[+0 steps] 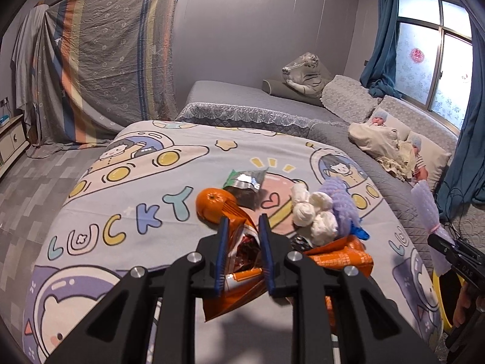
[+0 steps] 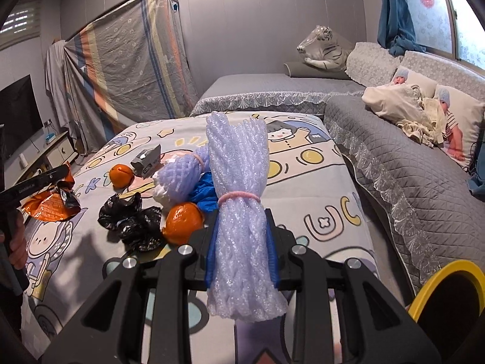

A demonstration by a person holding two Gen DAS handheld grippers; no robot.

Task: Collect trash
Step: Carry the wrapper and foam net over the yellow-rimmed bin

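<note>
My left gripper (image 1: pixel 244 223) is shut on a crumpled orange snack wrapper (image 1: pixel 239 264), which hangs from its blue pads above the cartoon bedspread (image 1: pixel 127 200). The right wrist view shows that wrapper (image 2: pixel 50 204) at the far left. My right gripper (image 2: pixel 241 215) is shut on a pale purple foam-net bundle (image 2: pixel 239 182) tied with a pink band. Loose on the bedspread lie two tangerines (image 2: pixel 121 176) (image 2: pixel 183 226), a black plastic bag (image 2: pixel 133 221), a silver wrapper (image 1: pixel 245 179), white tissue balls (image 1: pixel 312 212), a second foam net (image 1: pixel 339 203) and another orange wrapper (image 1: pixel 339 256).
A yellow-rimmed bin (image 2: pixel 448 276) stands at the bed's right side. A grey quilted sofa (image 2: pixel 409 157) with dolls and pillows runs along the right under the window. A striped sheet (image 1: pixel 106 69) covers furniture at the back left, beside a low cabinet (image 1: pixel 12 139).
</note>
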